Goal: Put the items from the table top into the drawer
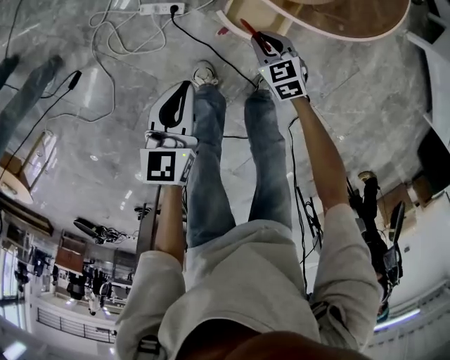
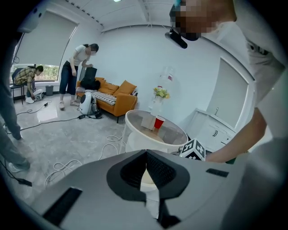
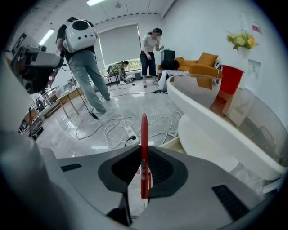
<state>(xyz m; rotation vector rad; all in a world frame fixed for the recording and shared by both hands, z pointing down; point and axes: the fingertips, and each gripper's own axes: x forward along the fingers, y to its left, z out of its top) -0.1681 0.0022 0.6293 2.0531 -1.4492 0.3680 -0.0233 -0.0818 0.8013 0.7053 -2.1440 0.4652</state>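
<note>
The right gripper's (image 3: 144, 148) dark, ribbed jaws pinch a slim red pen (image 3: 144, 155). It stands lengthwise between them, pointed tip out past the jaw tips, a barcode strip on its glossy barrel. In the head view that gripper (image 1: 264, 43) hangs just short of the round worktop (image 1: 365, 34), and the pen (image 1: 251, 31) slants toward its rim.

The left gripper's (image 2: 146, 153) jaws are pressed together at the tips, with nothing between the ribbed pads. It points at the same worktop (image 2: 135, 117) from farther back.

The worktop is a white, smooth-walled drum. Its clear top sits over a wood-coloured inner surface. On it stand a red cup (image 2: 159, 122), a pale upright card beside the cup, and a vase of yellow-green flowers (image 2: 161, 93) toward the far edge.

The floor (image 1: 105, 140) round the worktop is polished grey stone with pale veining and bright reflections. White and black cables (image 1: 116, 39) loop across it to a white power strip (image 1: 162, 8) on the near side of the worktop.

Beyond the worktop stand an orange sofa (image 2: 118, 101) with cushions, a white cabinet (image 2: 216, 130) and plain pale walls. A person (image 2: 74, 72) bends over beside the sofa.
</note>
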